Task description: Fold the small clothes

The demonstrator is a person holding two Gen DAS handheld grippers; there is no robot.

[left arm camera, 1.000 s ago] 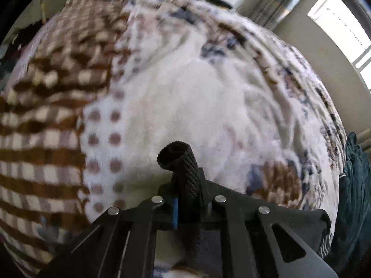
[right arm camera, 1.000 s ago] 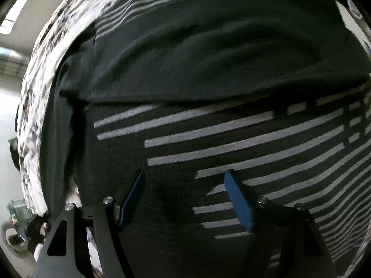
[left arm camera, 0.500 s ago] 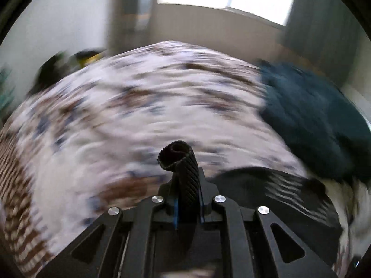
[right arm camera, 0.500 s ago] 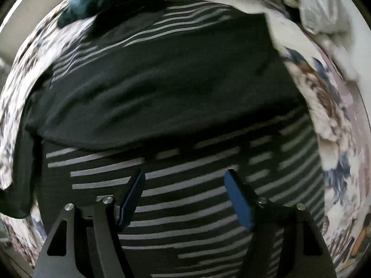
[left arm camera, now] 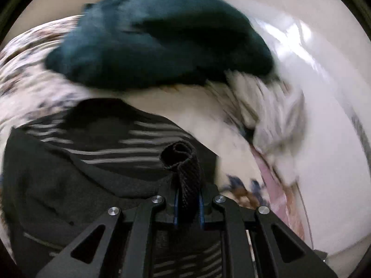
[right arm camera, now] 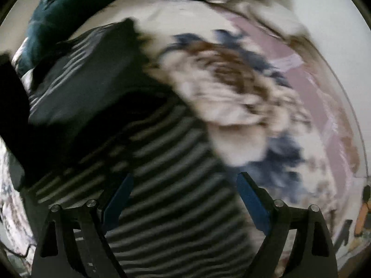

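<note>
Two grippers work over a black striped shirt (left arm camera: 97, 153) that lies on a flowered blanket (right arm camera: 231, 97), beside a dark teal cloth (left arm camera: 157, 44). The left gripper (left arm camera: 187, 199) is clenched on a rolled fold of black ribbed fabric (left arm camera: 183, 162) that sticks up between its jaws. The right gripper (right arm camera: 184, 199) has just been opening; its jaws stand wide above the striped part, and its blue pads (right arm camera: 252, 203) press on nothing.

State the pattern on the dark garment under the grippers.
Pale stripes on the black garment, clearest in the right wrist view.
</note>
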